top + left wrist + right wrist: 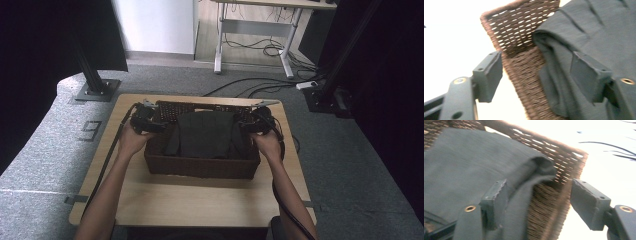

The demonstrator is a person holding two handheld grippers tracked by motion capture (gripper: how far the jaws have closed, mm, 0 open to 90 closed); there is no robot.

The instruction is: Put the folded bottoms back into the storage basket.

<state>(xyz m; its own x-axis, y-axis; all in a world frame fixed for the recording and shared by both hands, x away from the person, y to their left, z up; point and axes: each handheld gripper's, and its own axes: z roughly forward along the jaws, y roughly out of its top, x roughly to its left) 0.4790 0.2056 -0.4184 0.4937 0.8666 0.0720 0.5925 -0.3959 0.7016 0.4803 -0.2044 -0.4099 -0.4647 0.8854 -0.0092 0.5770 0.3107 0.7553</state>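
Setting: wooden counter [200,195] on grey carpet, dark wicker basket [200,167] near its far half, folded dark grey garment [205,134] lying inside

Left claw [148,120]: at the basket's left wall, jaws spread wide, one outside the weave and one inside against the cloth, nothing pinched yet

Right claw [256,121]: mirrored at the basket's right wall, jaws likewise spread and straddling the rim, closed on nothing

Hands: left hand [131,139] and right hand [266,143] low beside the basket, forearms entering from the near edge

Garment position: filling most of the basket, edges crowding both side walls, top roughly level with the rim

Likely step: a two-sided grip on the basket walls, judging from both claws bracketing the wicker

Risk: cloth caught together with the wall on either side, since the inner jaws sit right against the fabric; garment then dragged or bunched on a lift

Second risk: uneven closing, one claw biting before the other, tipping the basket and sliding its load toward the low side

High view advantage: both claws at once, symmetric about the basket, and the basket's place on the counter

Gripper views' advantage: open weave of the wicker, soft folds at the garment's edge, and the wall standing between each pair of jaws; both blurred, backgrounds washed out white
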